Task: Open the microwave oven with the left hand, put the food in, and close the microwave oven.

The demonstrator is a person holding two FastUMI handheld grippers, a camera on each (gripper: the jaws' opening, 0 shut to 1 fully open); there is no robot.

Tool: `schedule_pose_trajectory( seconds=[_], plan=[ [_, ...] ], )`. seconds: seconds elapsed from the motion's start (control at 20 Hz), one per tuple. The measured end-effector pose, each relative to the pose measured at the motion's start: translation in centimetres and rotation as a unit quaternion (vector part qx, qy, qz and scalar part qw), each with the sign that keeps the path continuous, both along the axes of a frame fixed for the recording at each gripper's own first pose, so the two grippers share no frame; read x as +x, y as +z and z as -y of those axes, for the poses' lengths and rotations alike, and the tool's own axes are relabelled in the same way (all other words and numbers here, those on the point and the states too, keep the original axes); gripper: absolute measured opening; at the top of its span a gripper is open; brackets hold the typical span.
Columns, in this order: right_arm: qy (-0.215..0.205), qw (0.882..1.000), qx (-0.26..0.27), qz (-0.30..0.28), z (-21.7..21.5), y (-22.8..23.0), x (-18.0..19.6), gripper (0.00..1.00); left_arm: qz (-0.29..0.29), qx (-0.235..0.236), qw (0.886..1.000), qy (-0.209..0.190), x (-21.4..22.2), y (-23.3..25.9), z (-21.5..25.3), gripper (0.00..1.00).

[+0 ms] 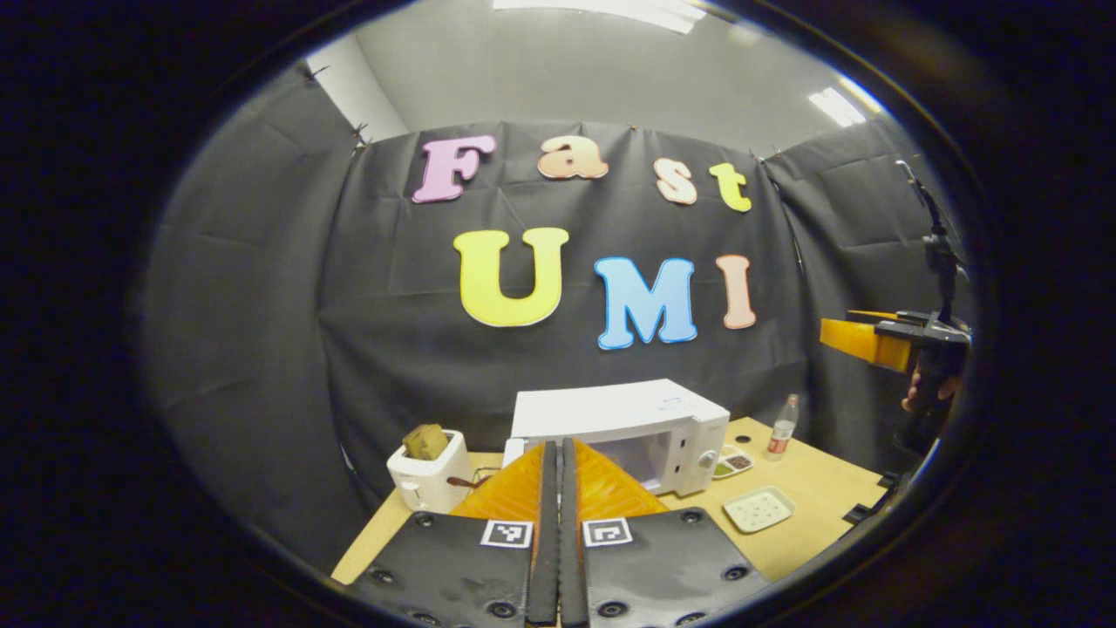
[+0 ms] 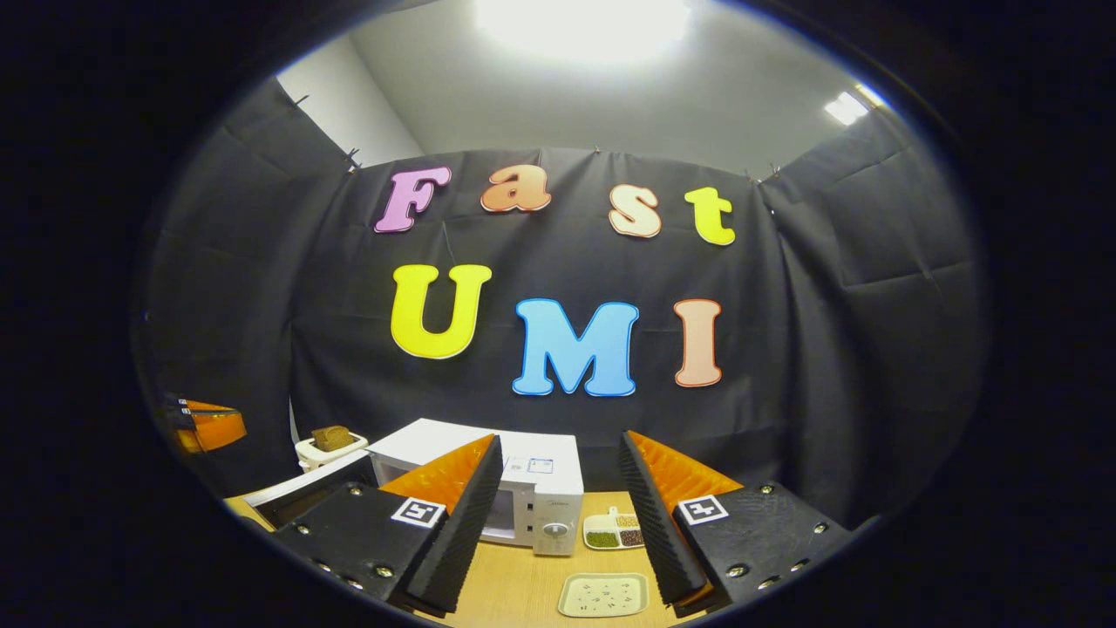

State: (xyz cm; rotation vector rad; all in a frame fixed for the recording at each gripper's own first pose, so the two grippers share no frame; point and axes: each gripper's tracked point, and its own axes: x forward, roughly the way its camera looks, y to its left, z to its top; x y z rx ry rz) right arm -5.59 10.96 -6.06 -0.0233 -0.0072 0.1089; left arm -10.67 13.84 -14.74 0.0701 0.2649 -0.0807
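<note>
Left gripper [image 1: 558, 453]: fingers pressed together, nothing between them, held above the table [image 1: 819, 488] and aimed at the microwave [image 1: 623, 423]. Right gripper [image 2: 562, 453]: fingers spread wide, empty.

Progress:
- Step 1, door: in the right gripper view a dark-edged white panel [image 2: 296, 488] swings out from the microwave's left side toward 9 o'clock. I read it as the door standing open, so step 1 looks done. I cannot confirm this from the left gripper view, where my own fingers cover that side.
- Step 2, food: not done. The plate [image 2: 603, 595] with small pieces on it lies on the table in front of the microwave, at 6 o'clock in the right gripper view, apart from both grippers. The divided dish [image 2: 613, 530] sits just beside the microwave's control side. I cannot tell which of the 2 is meant as the food.
- Step 3, closing: not done.

View differences:
- The left gripper view adds a bottle [image 1: 782, 427] at 4 o'clock, behind the dishes, and the hand [image 1: 928, 392] holding my other tool at 3 o'clock.
- It also shows the toaster [image 1: 427, 471] more fully, with bread in it.
- The right gripper view gives the door panel and the control knob face-on.
</note>
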Motion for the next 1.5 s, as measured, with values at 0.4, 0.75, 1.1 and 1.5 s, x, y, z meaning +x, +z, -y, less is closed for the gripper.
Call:
schedule_pose_trajectory(
  seconds=[0.4, 0.75, 1.1, 1.5],
  plan=[
    [0.006, 0.999, 0.021, -0.024, -0.5, -0.6, 0.3, 0.82, -0.114, 0.028, 0.991, 0.066, -5.4, -9.3, -10.4, 0.06],
    [0.006, 0.999, 0.013, -0.029, -0.3, -0.4, 0.5, 0.82, -0.167, 0.019, 0.986, 0.014, -7.4, -14.1, -8.0, 0.07],
    [0.006, 1.0, 0.007, -0.019, 0.2, 0.2, 0.6, 0.82, -0.174, 0.011, 0.984, -0.048, -6.4, -14.1, -3.6, 0.07],
    [-0.007, 0.999, 0.01, -0.033, 3.8, -0.5, 1.8, 0.82, -0.196, -0.012, 0.972, -0.129, -4.4, -16.2, 6.6, 0.07]
  ],
)
